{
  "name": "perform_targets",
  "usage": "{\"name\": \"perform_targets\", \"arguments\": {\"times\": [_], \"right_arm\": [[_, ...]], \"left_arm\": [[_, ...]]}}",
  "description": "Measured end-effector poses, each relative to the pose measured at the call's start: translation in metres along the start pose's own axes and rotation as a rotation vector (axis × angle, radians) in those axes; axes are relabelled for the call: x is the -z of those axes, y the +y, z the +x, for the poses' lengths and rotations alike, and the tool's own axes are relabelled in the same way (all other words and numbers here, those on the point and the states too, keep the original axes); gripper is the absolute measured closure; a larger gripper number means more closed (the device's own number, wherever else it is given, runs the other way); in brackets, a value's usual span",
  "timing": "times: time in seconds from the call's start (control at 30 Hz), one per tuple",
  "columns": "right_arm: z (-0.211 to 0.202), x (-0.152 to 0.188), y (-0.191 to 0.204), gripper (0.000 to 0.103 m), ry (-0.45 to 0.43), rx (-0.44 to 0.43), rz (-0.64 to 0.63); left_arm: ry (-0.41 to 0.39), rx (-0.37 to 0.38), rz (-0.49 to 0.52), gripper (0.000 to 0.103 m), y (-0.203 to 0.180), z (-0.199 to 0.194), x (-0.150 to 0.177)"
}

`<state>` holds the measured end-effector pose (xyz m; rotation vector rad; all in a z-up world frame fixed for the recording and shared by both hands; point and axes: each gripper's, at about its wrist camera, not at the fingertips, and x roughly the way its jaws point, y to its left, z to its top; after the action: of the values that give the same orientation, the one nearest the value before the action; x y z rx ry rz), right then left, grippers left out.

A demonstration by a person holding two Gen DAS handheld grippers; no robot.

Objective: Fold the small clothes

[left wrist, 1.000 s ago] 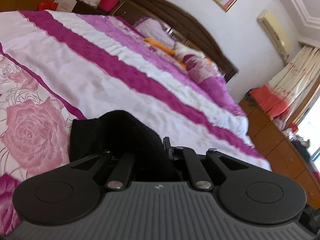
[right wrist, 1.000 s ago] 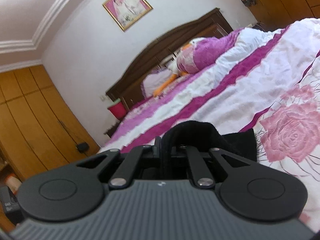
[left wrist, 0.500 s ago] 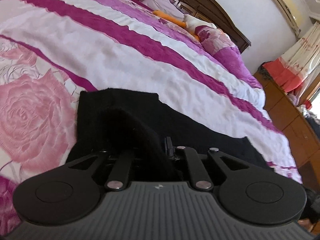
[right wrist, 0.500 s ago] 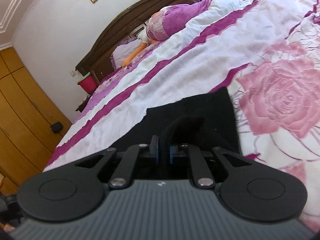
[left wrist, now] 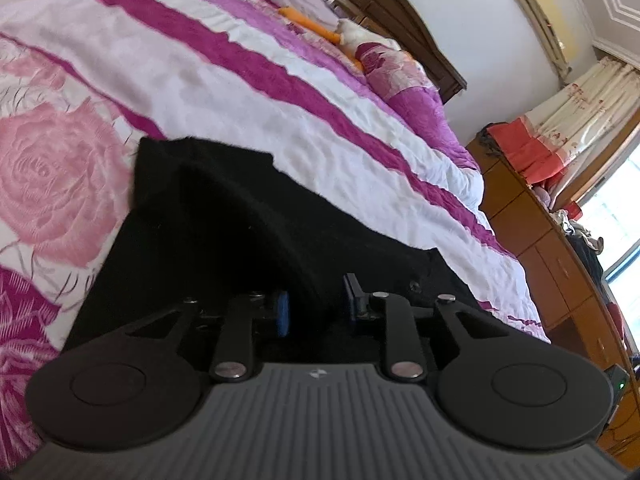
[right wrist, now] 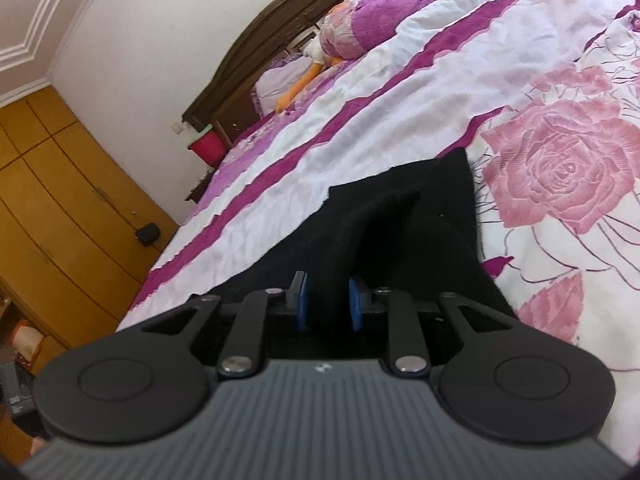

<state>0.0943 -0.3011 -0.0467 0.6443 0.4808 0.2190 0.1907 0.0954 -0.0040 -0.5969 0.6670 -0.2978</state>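
**Black garment pinched at two points on the bed**

Nearest, a ridge of the black garment (left wrist: pixel 224 216) is seen standing between the blue pads (left wrist: pixel 282 312) of the left tool (left wrist: pixel 314 304). The gap there is moderate, and whether the pads actually press the cloth cannot be told from this view. On the other side, the right tool (right wrist: pixel 326 300) is closed down narrow on a raised fold of the same black garment (right wrist: pixel 420 208), its blue pads (right wrist: pixel 303 300) set against the cloth on both sides.

The garment is matte, dark and slightly fuzzy, without visible print. It is spread flat on the bedspread (left wrist: pixel 224 92) ahead of both tools, with straight edges and one squared corner shown in each view; only the pinched folds rise off the surface. Part of it is hidden under the tool bodies.

Around it, the bedspread is marked by large pink roses just beside the cloth and by magenta and white stripes beyond. Farther off, a bundled purple quilt (left wrist: pixel 404 76) and an orange item (left wrist: pixel 308 22) lie near the dark wooden headboard (right wrist: pixel 280 44). A wooden dresser (left wrist: pixel 560 248) and a wall air conditioner (left wrist: pixel 544 24) are seen at the far right, wooden wardrobe doors (right wrist: pixel 60 184) at the far left.
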Motion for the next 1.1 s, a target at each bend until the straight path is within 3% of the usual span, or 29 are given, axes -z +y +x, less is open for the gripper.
{"name": "perform_targets", "arguments": {"times": [0.03,0.1,0.3,0.47,0.67,0.83,1.1], "right_arm": [[0.0,-0.001,0.0,0.093,-0.004,-0.013,0.001],[0.0,-0.005,0.002,0.093,-0.012,-0.034,-0.005],[0.013,-0.026,0.013,0.094,-0.089,-0.048,-0.015],[0.04,-0.041,0.014,0.093,-0.12,-0.012,0.024],[0.069,-0.043,0.014,0.087,-0.077,0.112,-0.002],[0.059,-0.039,0.011,0.06,-0.107,0.122,-0.01],[0.033,-0.045,0.016,0.059,-0.147,0.106,-0.069]], "left_arm": [[-0.011,0.01,0.013,0.082,-0.002,0.0,-0.002],[-0.046,0.009,0.04,0.088,-0.007,-0.001,-0.011],[-0.106,-0.038,0.073,0.088,-0.017,0.018,-0.045],[-0.129,-0.111,0.149,0.088,-0.025,0.038,-0.069],[-0.122,-0.217,0.189,0.087,-0.02,0.051,-0.078],[-0.113,-0.226,0.191,0.086,-0.01,0.038,-0.073],[-0.091,-0.266,0.266,0.086,-0.008,0.014,-0.056]]}}
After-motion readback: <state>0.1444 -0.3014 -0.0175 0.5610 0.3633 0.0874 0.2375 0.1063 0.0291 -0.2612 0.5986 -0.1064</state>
